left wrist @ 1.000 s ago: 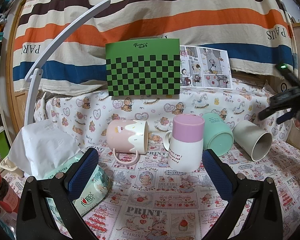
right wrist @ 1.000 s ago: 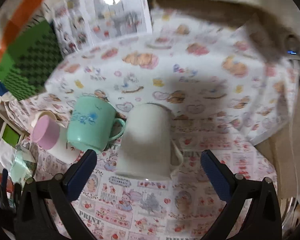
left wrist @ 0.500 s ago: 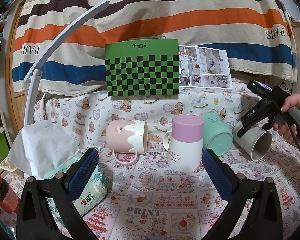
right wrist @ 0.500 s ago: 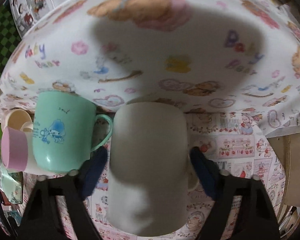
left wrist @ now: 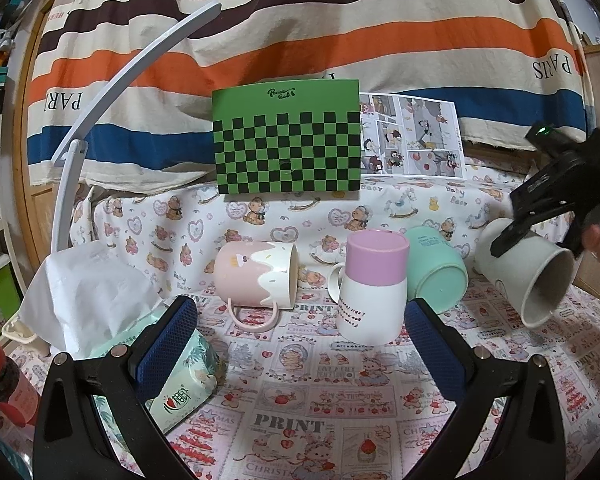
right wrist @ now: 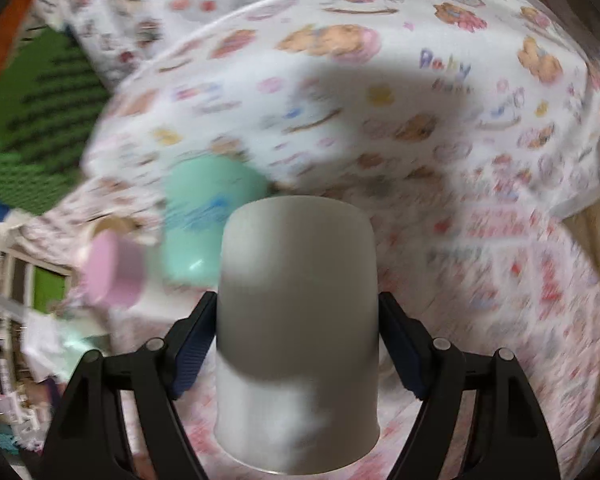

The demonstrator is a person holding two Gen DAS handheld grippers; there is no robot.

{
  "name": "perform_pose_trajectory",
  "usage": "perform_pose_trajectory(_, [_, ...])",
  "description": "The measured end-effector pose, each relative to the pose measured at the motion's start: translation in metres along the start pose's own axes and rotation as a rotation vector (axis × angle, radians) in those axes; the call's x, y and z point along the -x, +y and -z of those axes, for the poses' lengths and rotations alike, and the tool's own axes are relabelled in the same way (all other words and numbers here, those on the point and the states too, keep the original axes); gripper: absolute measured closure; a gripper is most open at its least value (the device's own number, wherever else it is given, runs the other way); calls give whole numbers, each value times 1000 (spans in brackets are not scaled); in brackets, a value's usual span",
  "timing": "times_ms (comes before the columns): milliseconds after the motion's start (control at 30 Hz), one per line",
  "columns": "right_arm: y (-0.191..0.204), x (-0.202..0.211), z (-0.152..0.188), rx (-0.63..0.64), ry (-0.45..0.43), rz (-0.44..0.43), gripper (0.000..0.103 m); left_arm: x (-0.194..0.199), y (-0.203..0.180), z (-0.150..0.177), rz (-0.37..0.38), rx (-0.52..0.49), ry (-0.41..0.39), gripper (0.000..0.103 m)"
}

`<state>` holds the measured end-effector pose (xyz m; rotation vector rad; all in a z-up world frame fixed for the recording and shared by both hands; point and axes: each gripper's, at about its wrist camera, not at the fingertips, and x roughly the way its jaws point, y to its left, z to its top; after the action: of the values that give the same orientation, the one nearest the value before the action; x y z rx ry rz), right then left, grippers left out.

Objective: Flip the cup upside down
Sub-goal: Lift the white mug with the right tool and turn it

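The right hand-held gripper [right wrist: 298,344] has its two blue-padded fingers [right wrist: 190,354] pressed against either side of the white cup [right wrist: 298,320], clamped on its body. From the left wrist view the same cup [left wrist: 528,272] is lifted off the worktop [left wrist: 300,400] at the far right, tilted with its open mouth facing down and toward the front, base up and back; the right hand-held gripper [left wrist: 540,216] grips it from above. The right wrist view is blurred, so finer detail there cannot be made out.

The left hand-held gripper [left wrist: 300,344] hangs low over the patterned cloth with its fingers spread wide apart and nothing between them.

Just left of the lifted cup a mint green cup [left wrist: 436,270] lies on its side. In front of that stands a pink-and-white mug [left wrist: 374,284], upside down, and further left a pink mug [left wrist: 256,274] lies on its side with its handle toward the front. A tissue pack [left wrist: 180,376] sits beside the left finger, and a red-capped bottle [left wrist: 4,380] at the left edge. A green checkered board [left wrist: 286,136] leans against the striped cloth [left wrist: 300,20] at the back.
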<state>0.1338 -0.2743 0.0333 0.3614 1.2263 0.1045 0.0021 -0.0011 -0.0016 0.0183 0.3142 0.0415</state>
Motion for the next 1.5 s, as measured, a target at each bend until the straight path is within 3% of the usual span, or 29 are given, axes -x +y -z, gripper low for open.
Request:
perform_pose_trajectory(133, [21, 10, 35, -16, 13, -43, 26, 0, 1, 0, -2, 6, -1, 0])
perform_pose_trajectory(300, [27, -8, 56, 9, -15, -11, 26, 1, 2, 0, -8, 14, -4, 0])
perform_pose_trajectory(500, [44, -48, 49, -4, 20, -18, 26, 0, 3, 0, -15, 17, 0, 0])
perform_pose_trajectory(900, [59, -61, 55, 26, -22, 23, 26, -1, 4, 0, -17, 18, 10, 0])
perform_pose_trajectory(1100, [64, -67, 54, 62, -17, -8, 26, -1, 5, 1, -16, 16, 12, 0])
perform_pose_trajectory(1233, [69, -52, 56, 142, -82, -5, 12, -1, 4, 1, -15, 16, 13, 0])
perform_pose_trajectory(1333, [66, -35, 58, 206, -150, -49, 5, -1, 4, 1, -15, 16, 12, 0])
perform_pose_trajectory(1500, [46, -5, 68, 347, -399, 30, 0, -2, 3, 1, -15, 15, 14, 0])
